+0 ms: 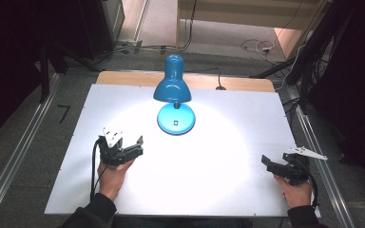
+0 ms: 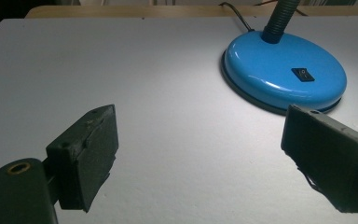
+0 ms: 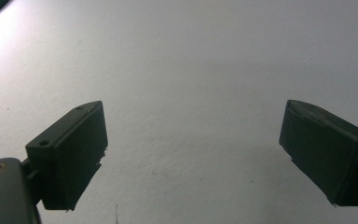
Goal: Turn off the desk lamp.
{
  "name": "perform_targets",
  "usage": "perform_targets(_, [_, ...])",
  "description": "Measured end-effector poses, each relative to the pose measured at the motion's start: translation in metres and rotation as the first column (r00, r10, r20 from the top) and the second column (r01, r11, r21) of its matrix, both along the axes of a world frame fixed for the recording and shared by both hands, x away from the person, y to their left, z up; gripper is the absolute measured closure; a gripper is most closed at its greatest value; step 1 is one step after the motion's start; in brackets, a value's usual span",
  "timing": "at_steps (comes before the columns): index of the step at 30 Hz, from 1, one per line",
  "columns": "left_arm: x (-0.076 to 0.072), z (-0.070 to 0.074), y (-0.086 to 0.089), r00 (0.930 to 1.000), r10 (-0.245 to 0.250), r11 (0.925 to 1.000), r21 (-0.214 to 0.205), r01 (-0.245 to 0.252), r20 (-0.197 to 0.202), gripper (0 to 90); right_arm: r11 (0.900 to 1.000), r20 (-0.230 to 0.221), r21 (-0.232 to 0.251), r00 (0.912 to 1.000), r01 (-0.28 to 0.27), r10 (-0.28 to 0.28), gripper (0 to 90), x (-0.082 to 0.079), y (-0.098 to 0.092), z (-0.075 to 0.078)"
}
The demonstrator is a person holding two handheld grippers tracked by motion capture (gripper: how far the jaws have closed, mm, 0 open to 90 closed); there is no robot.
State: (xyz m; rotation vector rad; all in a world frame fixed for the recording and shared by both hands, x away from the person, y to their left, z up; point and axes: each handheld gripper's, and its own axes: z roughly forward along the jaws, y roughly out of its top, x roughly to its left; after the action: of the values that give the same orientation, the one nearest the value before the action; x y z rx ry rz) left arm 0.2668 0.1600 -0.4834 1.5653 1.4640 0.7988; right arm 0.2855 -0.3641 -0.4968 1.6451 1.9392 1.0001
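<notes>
Fingers [image 2: 86, 154] spread empty; blue lamp [image 2: 284, 70] cropped above its neck.

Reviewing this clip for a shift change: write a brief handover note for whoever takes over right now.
Left gripper: open, holding nothing, near the blue lamp and aimed toward its base.
Right gripper: open, holding nothing, low over the white table at the right edge.
The lamp stands at the middle rear, lit, its black switch on the base facing the person.
Done: lamp is on, nothing gripped.
Left: probably reaching the switch or the base.
</notes>
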Motion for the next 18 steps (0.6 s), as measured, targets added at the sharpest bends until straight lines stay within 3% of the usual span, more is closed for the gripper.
perform_targets(8, [0.008, 0.001, -0.011, 0.9998, -0.019, 0.9998, -0.006, 0.019, 0.008, 12.7, 1.0000, 0.000, -0.001, 1.0000, 0.000, 0.000, 6.5, 0.000, 0.000, 0.000])
perform_targets(18, [0.019, 0.003, -0.023, 0.9993, -0.036, 0.9985, -0.041, 0.036, 0.011, 15.6, 1.0000, -0.001, -0.003, 1.0000, 0.001, -0.001, 6.4, 0.000, 0.000, 0.000])
